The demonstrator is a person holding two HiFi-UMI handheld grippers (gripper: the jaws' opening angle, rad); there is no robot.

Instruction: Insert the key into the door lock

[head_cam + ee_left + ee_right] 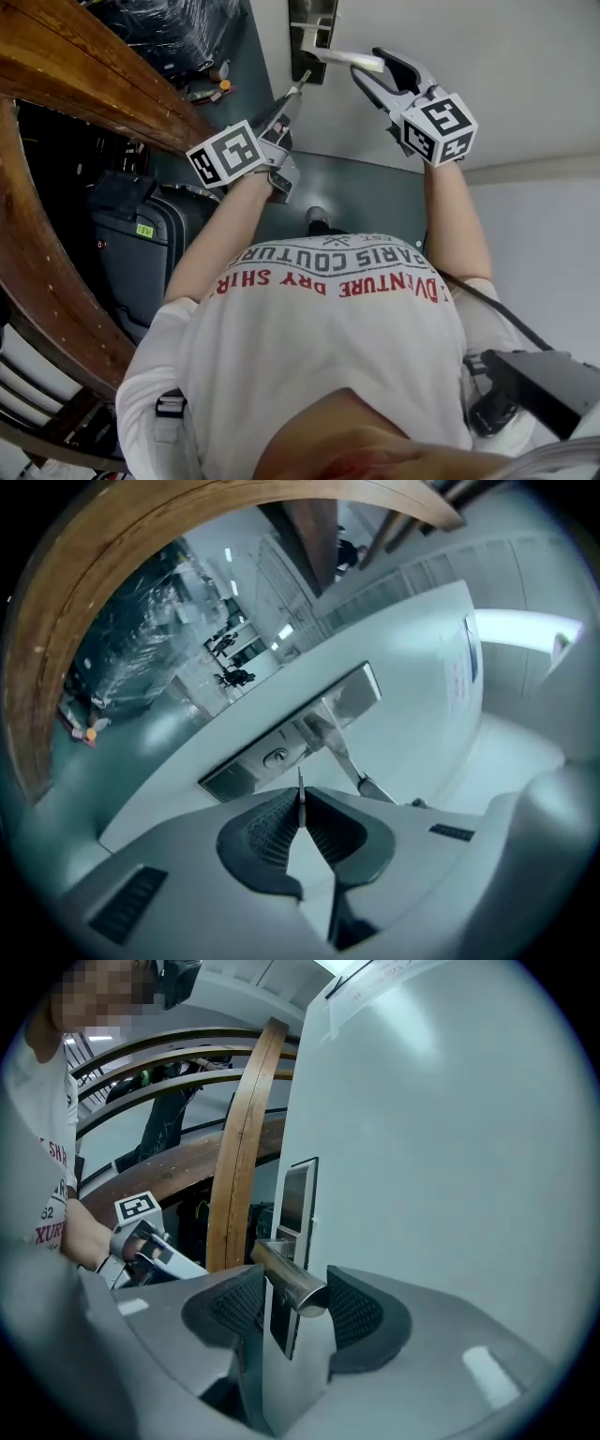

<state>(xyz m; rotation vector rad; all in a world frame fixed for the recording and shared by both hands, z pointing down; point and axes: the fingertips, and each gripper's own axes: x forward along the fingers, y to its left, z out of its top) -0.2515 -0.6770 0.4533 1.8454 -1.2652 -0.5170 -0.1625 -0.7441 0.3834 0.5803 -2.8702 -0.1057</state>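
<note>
Door handle [339, 750] beside lock [276, 757], banister [94, 86] nearby

A curved wooden railing [66, 89] borders the glossy grey-green floor [366, 192]. A dark suitcase [141, 253] stands just beside it, with plastic-wrapped goods [169, 28] farther along.

the thin silver key [300, 787] stands edge-on, pinched in the left gripper [301, 814], tip near but not in the round keyhole [276, 757] of the steel lock plate [246, 769].
</note>
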